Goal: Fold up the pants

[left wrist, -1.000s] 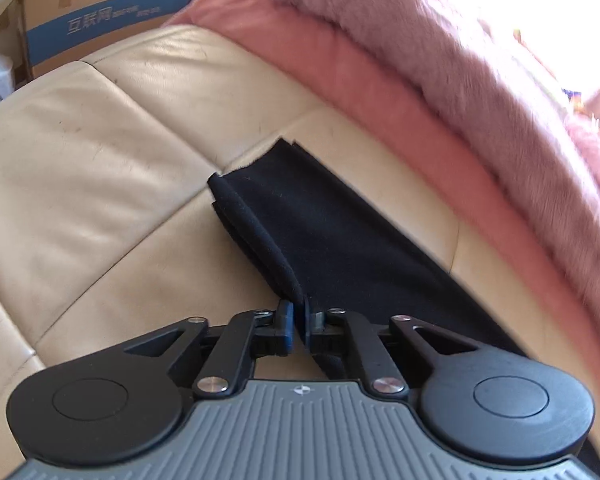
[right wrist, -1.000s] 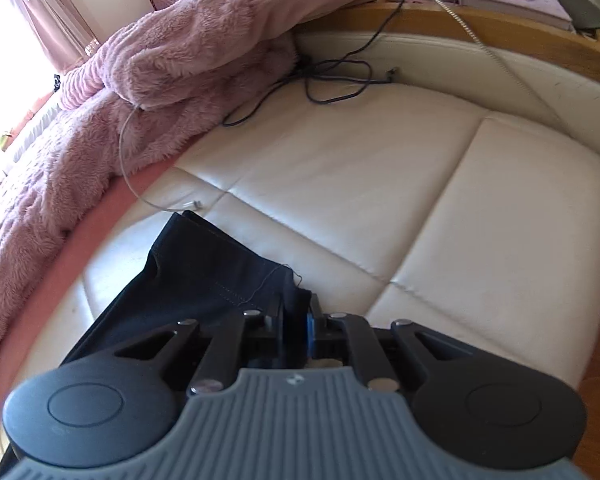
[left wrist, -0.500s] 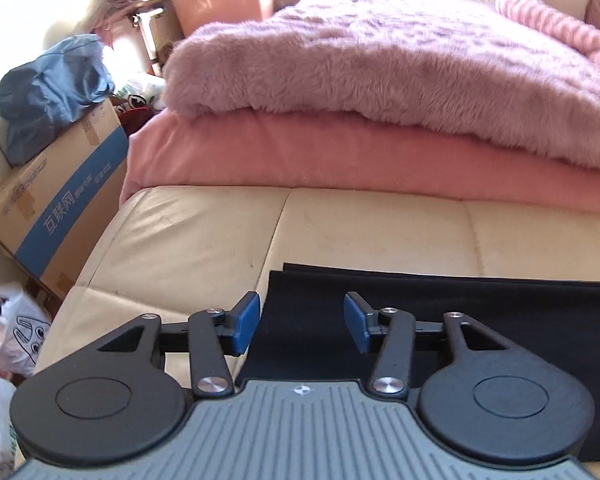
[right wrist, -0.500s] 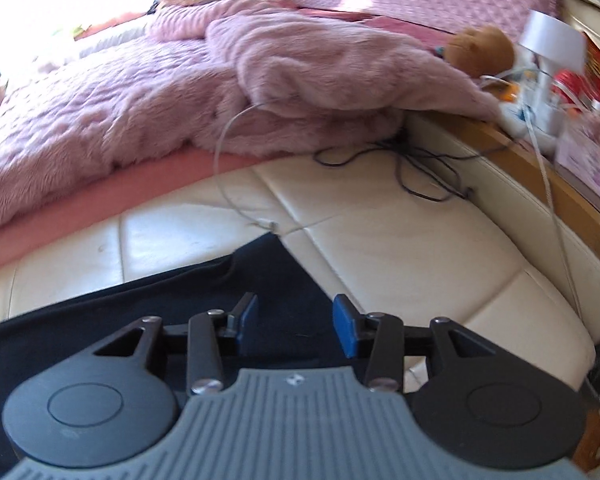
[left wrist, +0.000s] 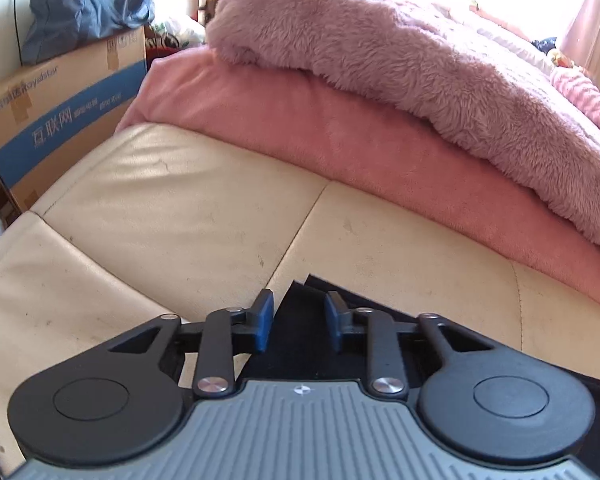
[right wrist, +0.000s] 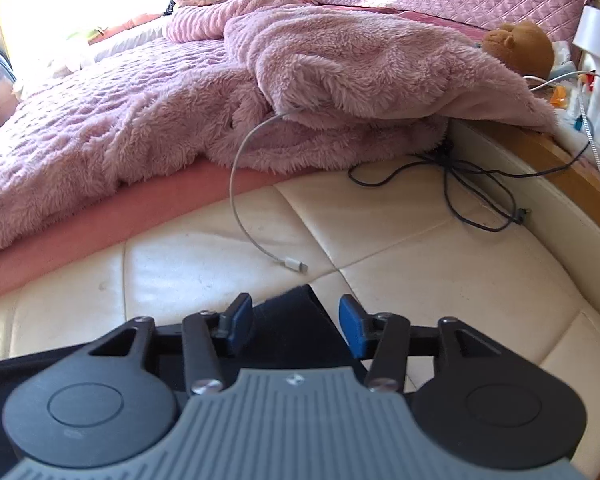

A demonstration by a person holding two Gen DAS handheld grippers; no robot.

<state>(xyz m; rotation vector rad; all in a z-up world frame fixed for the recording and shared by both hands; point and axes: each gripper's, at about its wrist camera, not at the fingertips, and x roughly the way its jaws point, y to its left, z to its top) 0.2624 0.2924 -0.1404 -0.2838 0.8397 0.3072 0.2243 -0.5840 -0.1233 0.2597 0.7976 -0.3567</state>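
Note:
The black pants lie flat on the cream leather bench. In the left wrist view my left gripper is open, with one corner of the pants lying between and below its blue pads, not gripped. In the right wrist view the other end of the pants shows as a dark corner on the bench. My right gripper is open above that corner and holds nothing. Most of the pants are hidden under both gripper bodies.
A pink mattress edge with a fluffy pink blanket borders the bench. A white charging cable and black cords lie on the bench at the right. A cardboard box stands at the left. A wooden ledge curves at the right.
Both grippers were shut on the pants' ends a second ago. They have opened and let go, and both have drawn back, so less of the pants shows ahead of the fingers.

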